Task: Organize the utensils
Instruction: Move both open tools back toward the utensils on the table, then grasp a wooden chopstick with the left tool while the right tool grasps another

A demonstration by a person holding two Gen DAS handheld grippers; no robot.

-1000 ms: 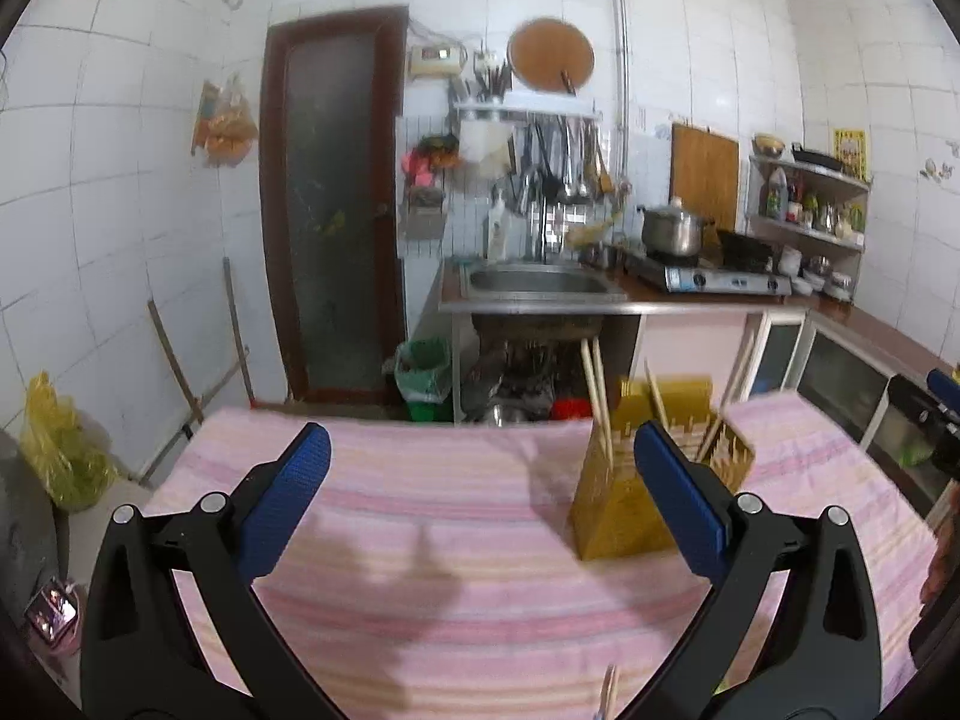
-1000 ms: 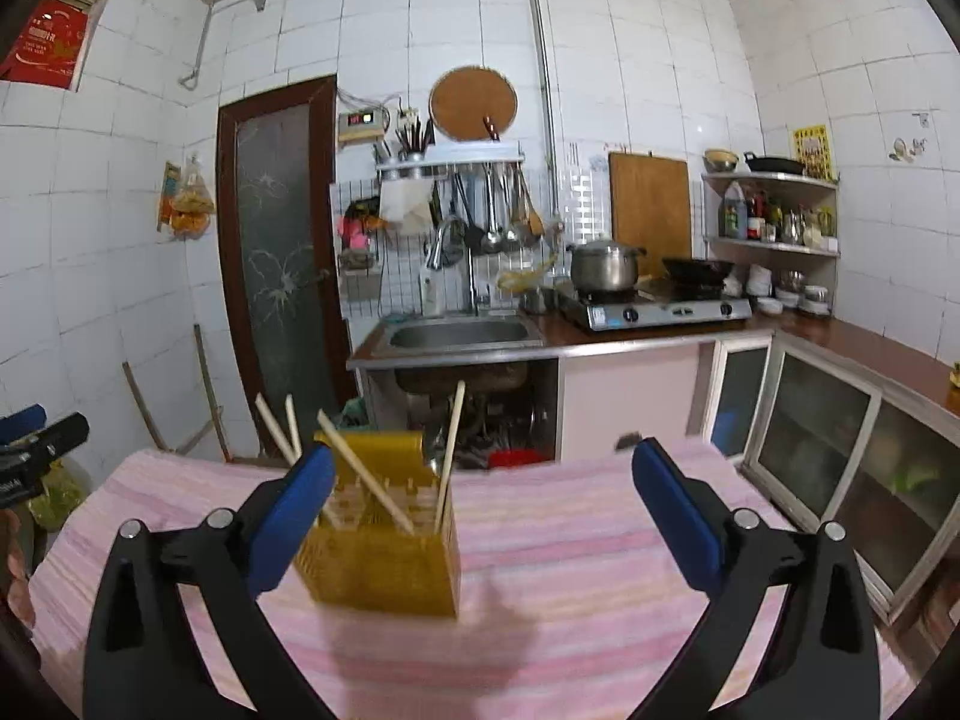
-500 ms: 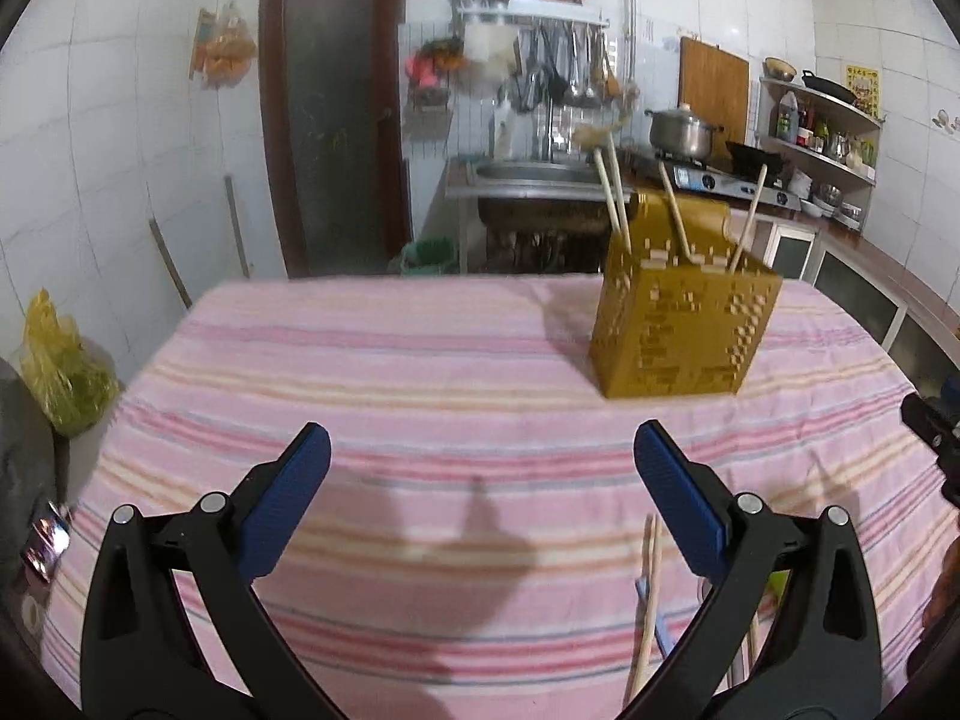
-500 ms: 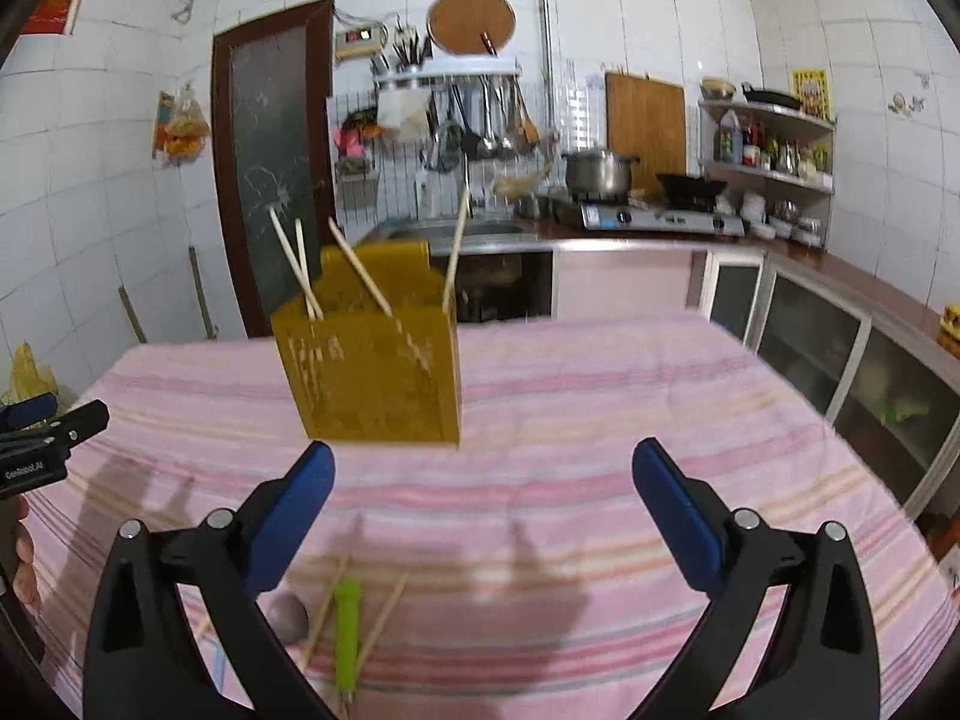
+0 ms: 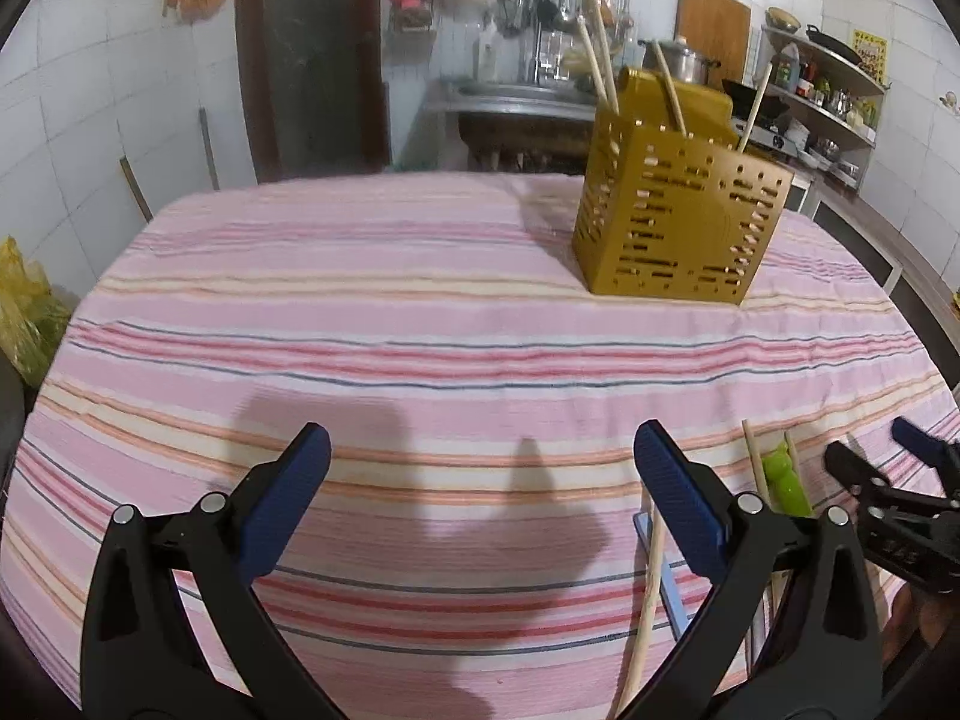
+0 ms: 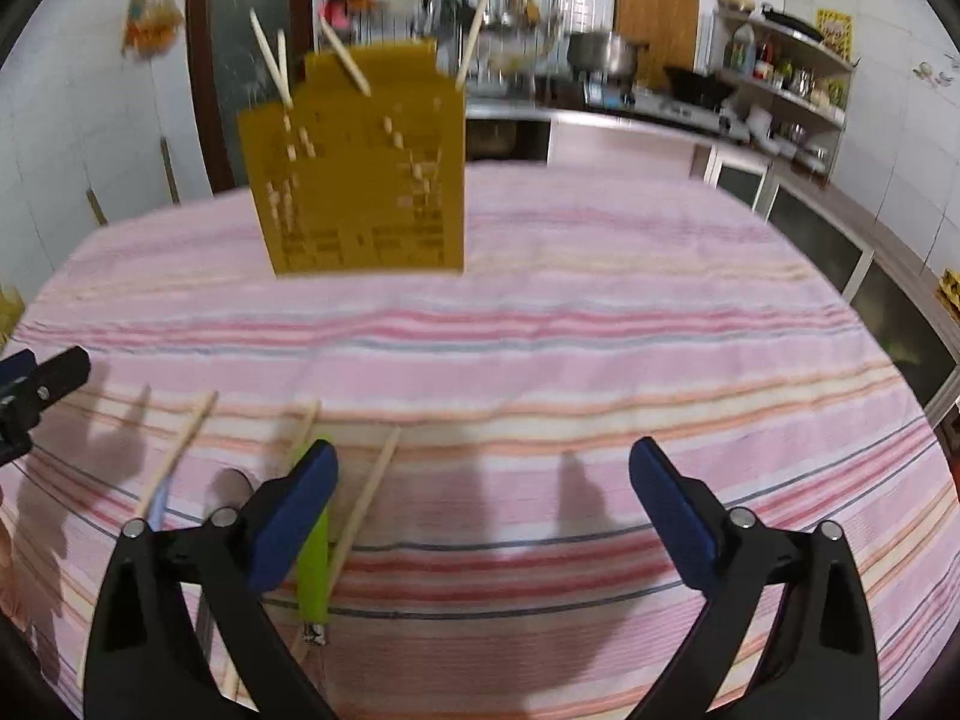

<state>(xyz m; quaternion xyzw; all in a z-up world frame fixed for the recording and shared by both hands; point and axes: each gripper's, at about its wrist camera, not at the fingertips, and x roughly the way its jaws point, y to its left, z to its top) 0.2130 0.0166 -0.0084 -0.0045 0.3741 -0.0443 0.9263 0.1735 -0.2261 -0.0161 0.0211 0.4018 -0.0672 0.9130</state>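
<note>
A gold perforated utensil holder (image 5: 678, 222) (image 6: 360, 168) stands at the far side of the pink striped tablecloth (image 5: 390, 330), with several chopsticks upright in it. Loose utensils lie near the front edge. They are a green-handled utensil (image 6: 315, 576) (image 5: 786, 480), wooden chopsticks (image 6: 366, 498) (image 5: 651, 588) and a pale blue handle (image 5: 660, 570). My left gripper (image 5: 480, 438) is open over bare cloth, left of these. My right gripper (image 6: 485, 455) has its jaws closing with nothing between them. Its left finger (image 6: 294, 510) hangs over the green utensil.
Each gripper shows at the edge of the other's view: the right gripper (image 5: 888, 492), the left gripper (image 6: 42, 384). Behind the table are a sink counter (image 5: 516, 96), a stove with a pot, shelves (image 6: 780, 78) and a dark door (image 5: 312, 48). A yellow bag (image 5: 24, 312) sits left of the table.
Both grippers have sunk toward the table and tipped downward. The loose utensils near the front edge have come into view. The right jaws stand slightly narrower than before.
</note>
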